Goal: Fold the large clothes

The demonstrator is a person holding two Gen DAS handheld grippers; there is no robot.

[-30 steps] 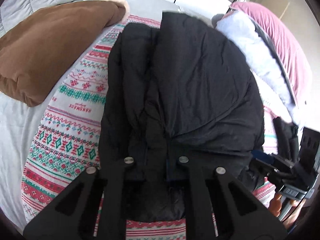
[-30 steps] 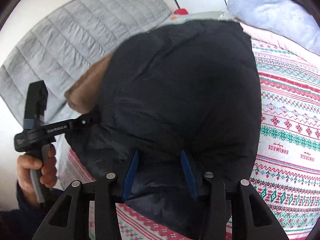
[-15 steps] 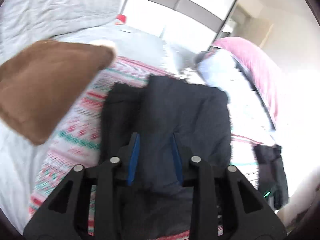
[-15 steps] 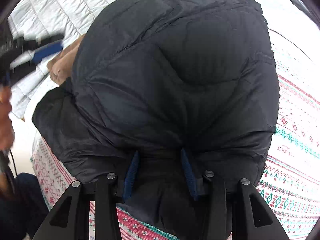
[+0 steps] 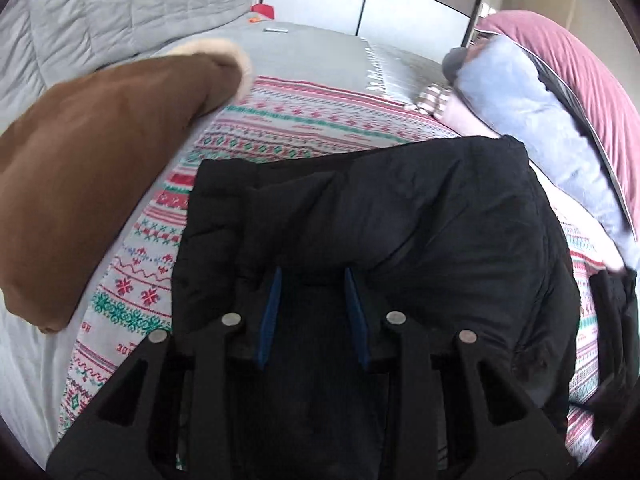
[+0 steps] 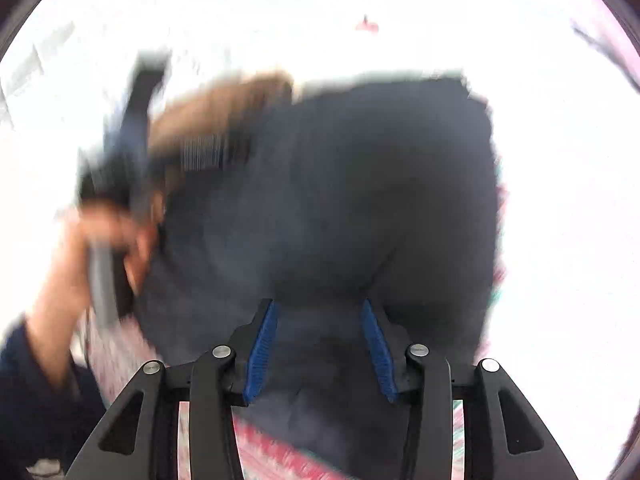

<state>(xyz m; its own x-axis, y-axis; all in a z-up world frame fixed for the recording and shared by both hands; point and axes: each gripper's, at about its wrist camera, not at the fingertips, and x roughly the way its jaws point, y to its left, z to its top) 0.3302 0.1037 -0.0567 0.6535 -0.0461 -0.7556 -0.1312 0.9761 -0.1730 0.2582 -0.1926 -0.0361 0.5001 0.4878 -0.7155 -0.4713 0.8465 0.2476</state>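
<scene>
Black jacket [image 5: 400,224]: puffy and dark, folded into a thick bundle, lying on the patterned blanket in the middle of the bed; fills most of both wrist views.
Left gripper [image 5: 312,312]: pointing down over the near edge of the jacket, blue pads [image 5: 270,316] apart with jacket fabric showing in the gap. Pads don't look pressed into it, so it reads as let go, not clenched.
Right gripper [image 6: 320,352]: also over the jacket's near edge, blue pads [image 6: 260,356] spread with dark fabric between them. That view is badly blurred and washed out, so can't tell if it's actually pinching the cloth or just standing loose around it.
Hand [image 6: 100,248]: blurry, at the left of the right wrist view, wrapped round the handle of the other tool beside the jacket's edge; dark sleeve [image 6: 32,392] below it.
Blanket [image 5: 304,120]: white knit look with red and green stripes and snowflake patterns, spread under the jacket.
Brown cushion [image 5: 88,176]: left of the jacket, on the blanket's edge, with a pale fuzzy trim at its far end.
Grey quilt [image 5: 120,12]: far left, behind the cushion.
Pile on the right [image 5: 532,120]: pale blue and pink bedding, just beside the jacket's far corner.
</scene>
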